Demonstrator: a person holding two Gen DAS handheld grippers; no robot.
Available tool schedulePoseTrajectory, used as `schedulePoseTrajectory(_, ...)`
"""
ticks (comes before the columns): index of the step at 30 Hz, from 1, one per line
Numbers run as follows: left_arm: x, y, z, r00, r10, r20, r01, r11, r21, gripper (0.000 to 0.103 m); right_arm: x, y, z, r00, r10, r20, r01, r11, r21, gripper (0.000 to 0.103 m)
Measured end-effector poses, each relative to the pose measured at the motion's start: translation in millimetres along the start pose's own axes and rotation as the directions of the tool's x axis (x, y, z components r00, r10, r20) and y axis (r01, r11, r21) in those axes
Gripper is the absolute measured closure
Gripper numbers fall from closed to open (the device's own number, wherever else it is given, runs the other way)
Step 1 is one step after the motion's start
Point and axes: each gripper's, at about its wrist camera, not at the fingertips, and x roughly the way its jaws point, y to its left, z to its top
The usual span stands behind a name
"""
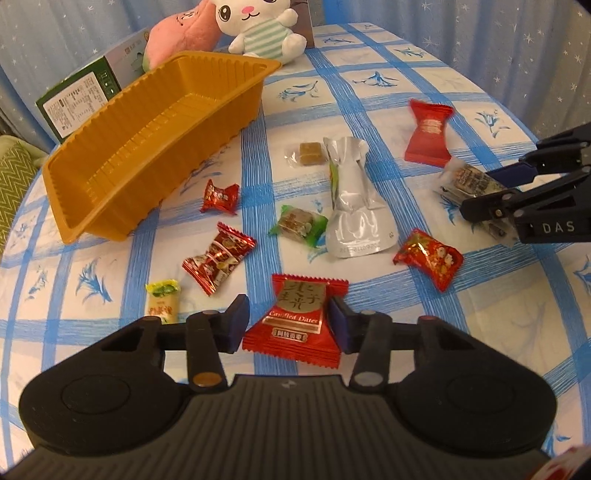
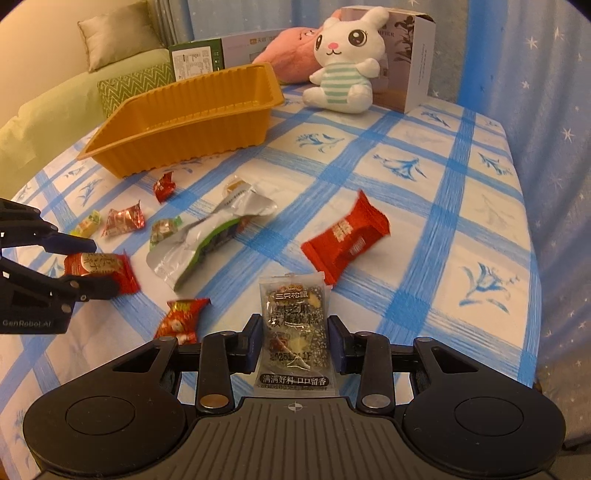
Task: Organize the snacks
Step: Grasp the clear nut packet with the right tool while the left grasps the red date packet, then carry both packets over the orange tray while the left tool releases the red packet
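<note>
A red candied-date packet [image 1: 295, 321] lies on the checked tablecloth, and my left gripper [image 1: 288, 325] is shut on it, a blue pad at each side edge. The right wrist view shows that same left gripper [image 2: 99, 266] with its fingers either side of the red date packet [image 2: 99, 266]. My right gripper [image 2: 295, 343] is shut on a clear packet of dark sesame snack [image 2: 295, 332], which stands up between the pads. In the left wrist view the right gripper [image 1: 476, 192] holds that clear packet [image 1: 465, 177] at the table's right. An orange plastic tray [image 1: 110, 177] sits to the back left with nothing in it.
Loose snacks lie between the grippers and the tray: a crumpled silver pouch [image 1: 351, 206], a large red packet [image 1: 428, 129], and several small red, green and yellow candies. A plush rabbit [image 1: 258, 26], a pink plush and boxes stand at the far edge. The orange tray [image 2: 184, 136] is tilted against a box.
</note>
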Motion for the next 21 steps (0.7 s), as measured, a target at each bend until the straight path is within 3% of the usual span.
schedulePoseTrajectory(17,-13.1,-11.6,-11.2,0.999,0.027,0.022,-0.023,0.988,-0.151,0.064,2.4,-2.0,-1.1,0.999,0.018,-0.040,-0.021,0.997,-0.075,0.064)
schedulePoseTrajectory(21,-25.2,-15.9,-12.2,0.999,0.038,0.037,-0.030,0.980,-0.195,0.064,-1.0,-7.7,-0.5,0.996,0.074,-0.042,-0.076,0.996,-0.042,0.066)
